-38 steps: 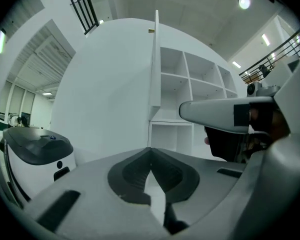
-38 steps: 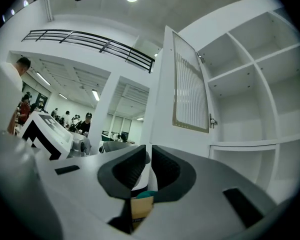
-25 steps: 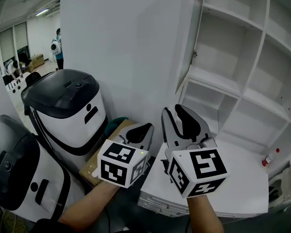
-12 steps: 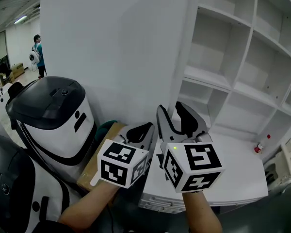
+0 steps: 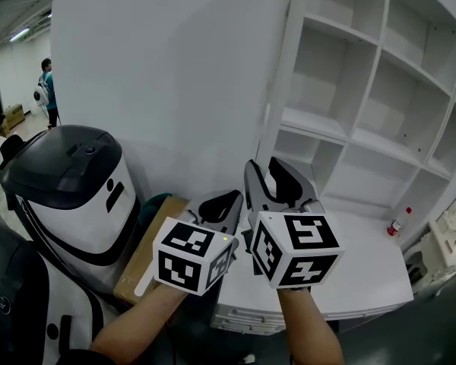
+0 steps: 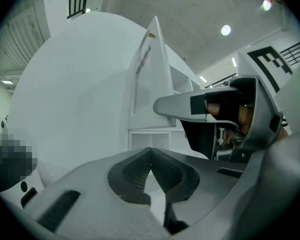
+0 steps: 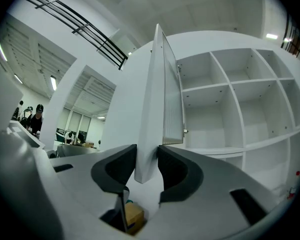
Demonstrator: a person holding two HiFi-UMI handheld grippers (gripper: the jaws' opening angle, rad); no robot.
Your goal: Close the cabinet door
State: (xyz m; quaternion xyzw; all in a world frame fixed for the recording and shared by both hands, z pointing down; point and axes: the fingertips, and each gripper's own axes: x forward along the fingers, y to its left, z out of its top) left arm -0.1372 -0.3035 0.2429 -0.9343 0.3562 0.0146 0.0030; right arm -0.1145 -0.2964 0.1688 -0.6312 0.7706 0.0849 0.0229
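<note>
The white cabinet (image 5: pixel 380 139) is seen on the right with its shelves exposed. The cabinet door (image 7: pixel 153 99) is found swung out toward the near side from the cabinet's left flank, and it is presented nearly edge-on to both gripper views. Compared with a moment ago, the door is not seen to have been brought any nearer to the shelves. Only the framing of the head view has been shifted a little.

What has been altered is the tool. The jaws of the right gripper (image 7: pixel 147 160) have just been spread wide and then drawn in again. The near, free edge of the door, close to its bottom corner, is now taken between them. Both dark pads are laid against the door's two faces, so the door is judged to be clamped, though the jaws are kept fairly wide apart by the thickness of the panel.

For the task, this is taken to mean that the hold has been made and the swing itself is yet to be started, so the whole closing arc is left to be done.

The left gripper (image 6: pixel 150 151) is held just to the left of the right one, near the door but not seen to touch it. Its jaws are brought together at the tips, and nothing is caught between them.
</note>
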